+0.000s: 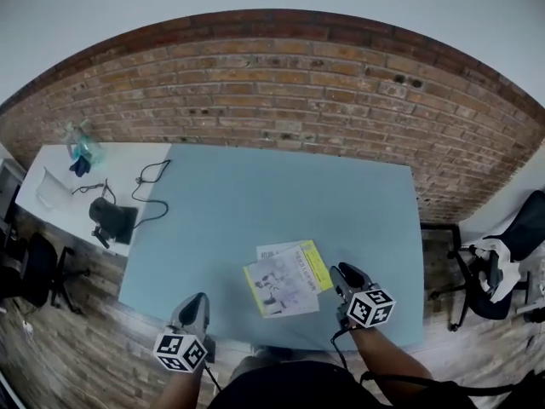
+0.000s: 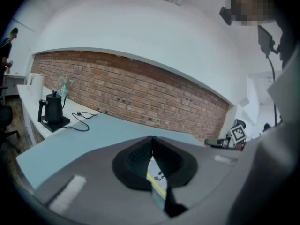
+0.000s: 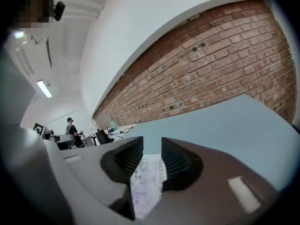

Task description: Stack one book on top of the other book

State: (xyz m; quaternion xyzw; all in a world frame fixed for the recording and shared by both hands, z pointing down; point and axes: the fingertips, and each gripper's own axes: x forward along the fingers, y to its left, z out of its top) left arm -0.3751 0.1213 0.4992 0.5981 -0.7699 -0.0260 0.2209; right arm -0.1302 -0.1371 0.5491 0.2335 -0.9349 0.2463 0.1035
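Two books lie stacked near the front edge of the blue table (image 1: 255,186). The upper, white-grey book (image 1: 279,290) rests askew on the lower one, whose yellow cover (image 1: 318,263) sticks out at the right. My right gripper (image 1: 341,273) hovers just right of the stack; in the right gripper view (image 3: 152,146) its jaws stand a little apart with nothing between them, the top book (image 3: 146,184) showing below. My left gripper (image 1: 197,303) is left of the stack at the table's front edge; its tips (image 2: 151,139) meet, empty, with a book (image 2: 157,178) beyond.
A white side table (image 1: 51,164) at the left carries a black kettle (image 1: 111,220), a cable (image 1: 150,177) and a bottle (image 1: 81,147). Office chairs stand at the right (image 1: 502,267) and left (image 1: 34,271). A brick wall (image 1: 281,83) runs behind. A person (image 3: 71,125) stands far off.
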